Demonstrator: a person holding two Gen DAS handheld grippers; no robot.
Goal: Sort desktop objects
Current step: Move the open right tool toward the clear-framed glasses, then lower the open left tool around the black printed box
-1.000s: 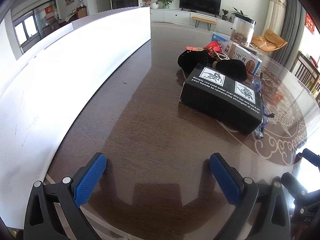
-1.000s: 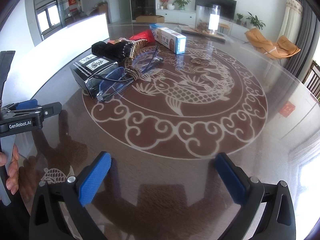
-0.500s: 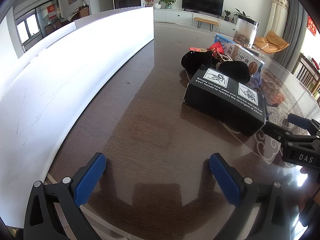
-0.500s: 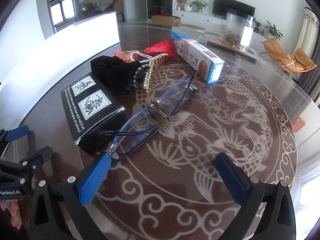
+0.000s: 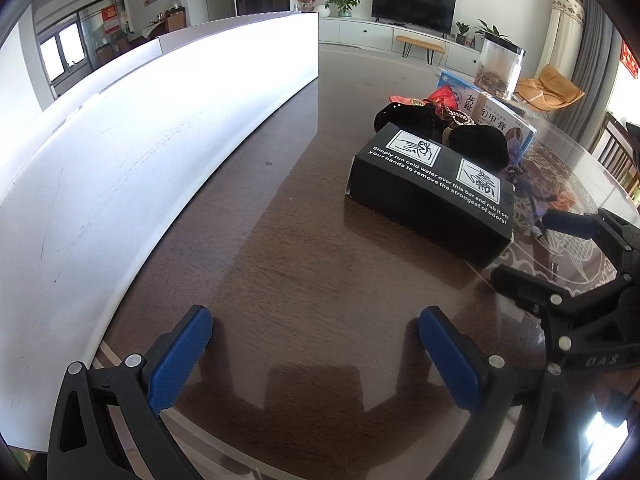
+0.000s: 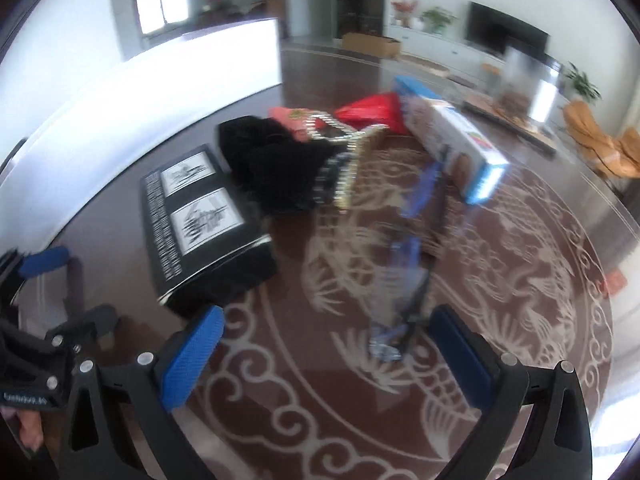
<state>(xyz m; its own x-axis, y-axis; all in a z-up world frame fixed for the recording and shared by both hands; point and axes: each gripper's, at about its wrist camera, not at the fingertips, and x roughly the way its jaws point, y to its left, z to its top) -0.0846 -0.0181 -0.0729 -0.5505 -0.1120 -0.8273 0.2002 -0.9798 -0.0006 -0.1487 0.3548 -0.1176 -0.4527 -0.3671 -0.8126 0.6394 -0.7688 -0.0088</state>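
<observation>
A black box with white print (image 5: 432,188) (image 6: 200,220) lies on the dark table. Behind it sit a black fuzzy cloth (image 6: 276,164) with a beaded clip (image 6: 352,164), a red packet (image 6: 372,112) and a blue-and-white carton (image 6: 452,140) (image 5: 500,116). Blue-framed glasses (image 6: 412,248) lie on the fish pattern, their near end just ahead of my right gripper (image 6: 324,356), which is open and empty. My left gripper (image 5: 312,360) is open over bare wood, well short of the black box. The right gripper's fingers also show at the right edge of the left wrist view.
A long white board (image 5: 120,160) runs along the table's left side. A clear jar (image 5: 500,68) stands at the far end. The table (image 5: 280,260) has a glass top with a white fish motif (image 6: 500,280). A hand holding the left gripper shows at lower left in the right wrist view.
My right gripper has moved forward and left toward the pile, now close to the glasses and the black box. The left gripper has barely shifted. Both stay open.
</observation>
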